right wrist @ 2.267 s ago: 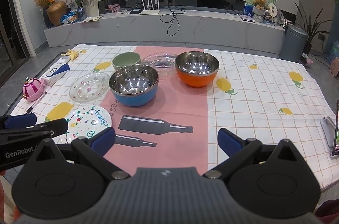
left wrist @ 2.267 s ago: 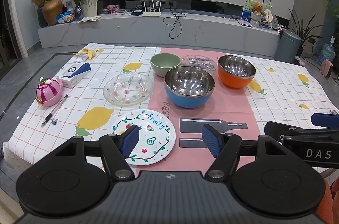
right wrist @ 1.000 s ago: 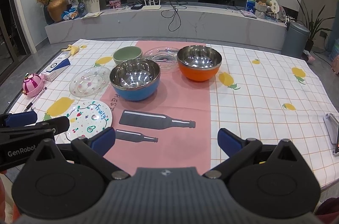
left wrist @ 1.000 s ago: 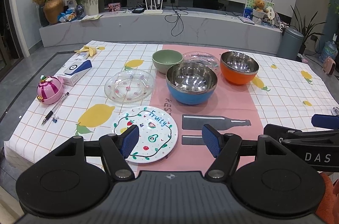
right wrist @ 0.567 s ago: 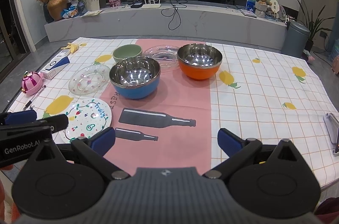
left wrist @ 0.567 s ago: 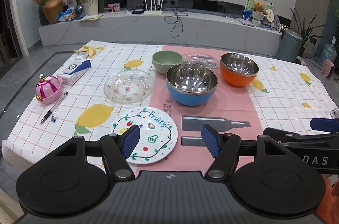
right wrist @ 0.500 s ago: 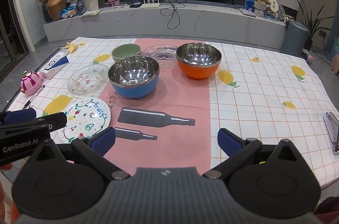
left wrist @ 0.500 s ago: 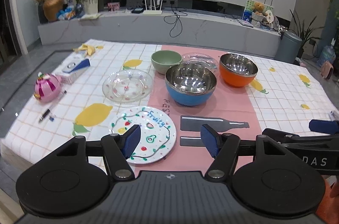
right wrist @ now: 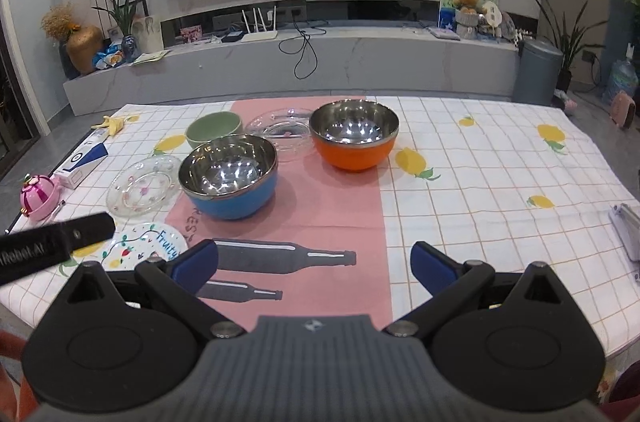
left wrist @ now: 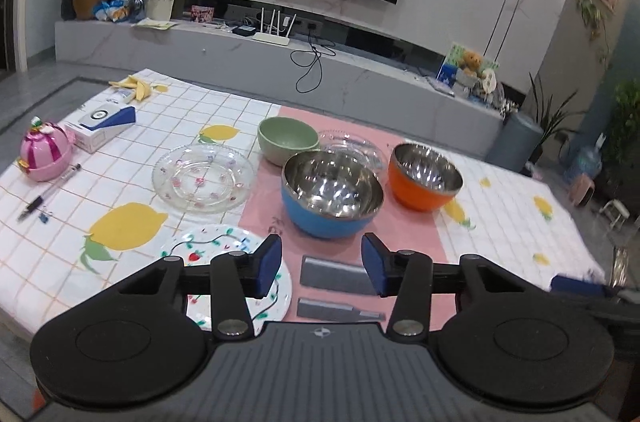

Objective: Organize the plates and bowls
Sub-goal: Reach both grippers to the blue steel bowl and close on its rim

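On the lemon-print tablecloth stand a blue steel bowl, an orange steel bowl, a green bowl and two clear glass plates. A painted "Fruity" plate lies nearest me. My left gripper hovers over the near edge of the table, its left pad above the painted plate's right rim; its jaws are closing with nothing between them. My right gripper stands wide open over the pink runner, nothing between its fingers. In the right wrist view the blue bowl and orange bowl sit ahead.
A pink lidded pot, a pen, a blue-and-white box and a banana peel lie at the table's left. A metal object rests at the right edge. A TV bench runs behind the table.
My left gripper has rolled and shifted slightly, tilting its view, and its jaws have narrowed. The right gripper has stayed almost still and open. No dish has moved.
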A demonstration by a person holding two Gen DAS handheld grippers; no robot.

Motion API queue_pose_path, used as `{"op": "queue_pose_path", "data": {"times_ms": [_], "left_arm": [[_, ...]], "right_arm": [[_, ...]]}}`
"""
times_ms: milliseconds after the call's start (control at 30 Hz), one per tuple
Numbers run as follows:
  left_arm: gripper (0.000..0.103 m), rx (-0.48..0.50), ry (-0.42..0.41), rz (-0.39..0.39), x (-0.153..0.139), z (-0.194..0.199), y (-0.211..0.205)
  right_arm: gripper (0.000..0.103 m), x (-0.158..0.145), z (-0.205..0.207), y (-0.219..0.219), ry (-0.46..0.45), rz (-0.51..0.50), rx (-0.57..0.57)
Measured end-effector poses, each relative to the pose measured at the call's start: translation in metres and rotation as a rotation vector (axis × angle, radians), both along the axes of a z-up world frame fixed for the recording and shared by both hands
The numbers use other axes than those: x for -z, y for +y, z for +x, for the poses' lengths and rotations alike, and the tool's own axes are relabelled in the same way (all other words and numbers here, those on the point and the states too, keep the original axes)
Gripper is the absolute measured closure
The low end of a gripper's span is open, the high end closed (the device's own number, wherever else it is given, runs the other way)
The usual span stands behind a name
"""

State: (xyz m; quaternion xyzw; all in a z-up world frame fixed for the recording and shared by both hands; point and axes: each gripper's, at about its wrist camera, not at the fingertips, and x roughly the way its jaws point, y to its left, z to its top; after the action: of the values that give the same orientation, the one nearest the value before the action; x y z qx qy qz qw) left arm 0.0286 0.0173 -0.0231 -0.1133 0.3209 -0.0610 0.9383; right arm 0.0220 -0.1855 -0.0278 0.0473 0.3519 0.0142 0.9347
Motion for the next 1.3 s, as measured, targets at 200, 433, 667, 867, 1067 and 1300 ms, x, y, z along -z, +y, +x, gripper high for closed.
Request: {"op": "queue_pose_path", "data": {"times_ms": [200,433,667,867,1067,1300], "left_arm": [[0.049,-0.089,-0.098,0.089,-0.003,0.024,0.000],[0.049,-0.054,0.017,0.040,0.005,0.076,0.012],[0.045,-0.062,0.074,0.013,0.017,0.122,0.015],[0.044,-0.051,0.134,-0.081,0.031,0.159,0.016],[0.043,-0.054,0.230,-0.063,0.055,0.183,0.007],[0.064,-0.073,0.298,-0.065,0.070,0.183,0.006]], "right_arm": [[0.003,0.006,0.033,0.008,0.013,-0.025,-0.014],[0.006,0.015,0.084,0.019,0.031,0.024,-0.047],[0.019,0.030,0.143,0.025,0.087,0.018,-0.028],[0.026,0.044,0.188,0.012,0.161,0.149,0.016],[0.042,0.058,0.215,0.009,0.229,0.211,0.050],[0.063,0.079,0.220,0.019,0.308,0.246,0.030]]}}
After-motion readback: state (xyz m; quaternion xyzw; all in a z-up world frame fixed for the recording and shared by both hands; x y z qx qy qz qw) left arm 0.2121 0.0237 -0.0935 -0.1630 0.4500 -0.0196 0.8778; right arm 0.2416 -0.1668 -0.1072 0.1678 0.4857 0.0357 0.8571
